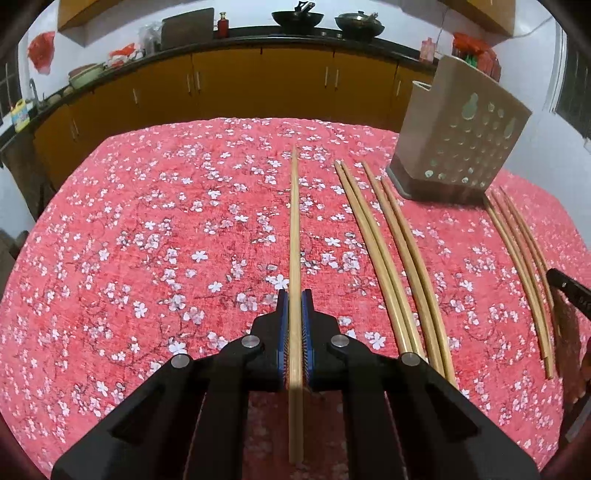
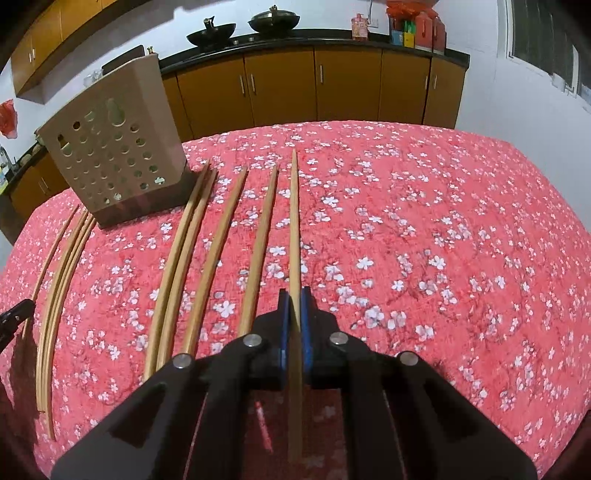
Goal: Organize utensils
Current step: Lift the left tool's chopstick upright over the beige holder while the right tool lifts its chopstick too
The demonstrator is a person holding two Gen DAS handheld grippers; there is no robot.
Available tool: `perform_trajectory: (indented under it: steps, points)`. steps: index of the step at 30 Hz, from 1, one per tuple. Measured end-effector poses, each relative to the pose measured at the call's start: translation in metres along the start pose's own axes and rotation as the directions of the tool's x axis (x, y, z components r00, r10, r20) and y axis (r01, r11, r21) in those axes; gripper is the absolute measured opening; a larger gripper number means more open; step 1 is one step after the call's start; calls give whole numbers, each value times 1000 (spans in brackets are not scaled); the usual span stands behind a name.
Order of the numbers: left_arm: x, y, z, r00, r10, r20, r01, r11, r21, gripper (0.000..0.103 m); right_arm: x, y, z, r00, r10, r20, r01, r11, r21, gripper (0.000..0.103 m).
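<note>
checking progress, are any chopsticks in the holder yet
No: in the left wrist view nothing sticks up out of the holder, and the loose chopsticks lie flat on the tablecloth.

Black left gripper (image 1: 294, 295) body: cut off by the lower edge of the left wrist view; the hand bearing it is not seen.
Black right gripper (image 2: 294, 293) body: likewise cut off at the bottom of the right wrist view.
Long pale bamboo chopstick (image 1: 294, 229) between the left pads: its near end is hidden under the gripper body.
Beige perforated plastic utensil holder (image 1: 458, 140): its interior cannot be seen.
Black object at the right edge (image 1: 569, 290): cropped, not identifiable.
Small bottles on the dark kitchen counter (image 2: 413, 35): labels too small to be read.
</note>
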State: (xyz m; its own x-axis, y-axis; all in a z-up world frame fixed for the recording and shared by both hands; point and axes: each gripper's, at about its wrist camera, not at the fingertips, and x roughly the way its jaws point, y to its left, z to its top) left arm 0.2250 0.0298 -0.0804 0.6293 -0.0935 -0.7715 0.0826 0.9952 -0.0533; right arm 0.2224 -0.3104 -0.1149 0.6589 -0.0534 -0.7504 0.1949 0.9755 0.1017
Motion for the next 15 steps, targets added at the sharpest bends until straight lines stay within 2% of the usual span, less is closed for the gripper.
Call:
perform_trajectory:
  steps: [15]
  points:
    - [-14, 0, -15, 1000, 8, -1, -8, 1000, 21, 8, -10, -2, -10, 1000, 8, 1, -8, 1000, -12, 8]
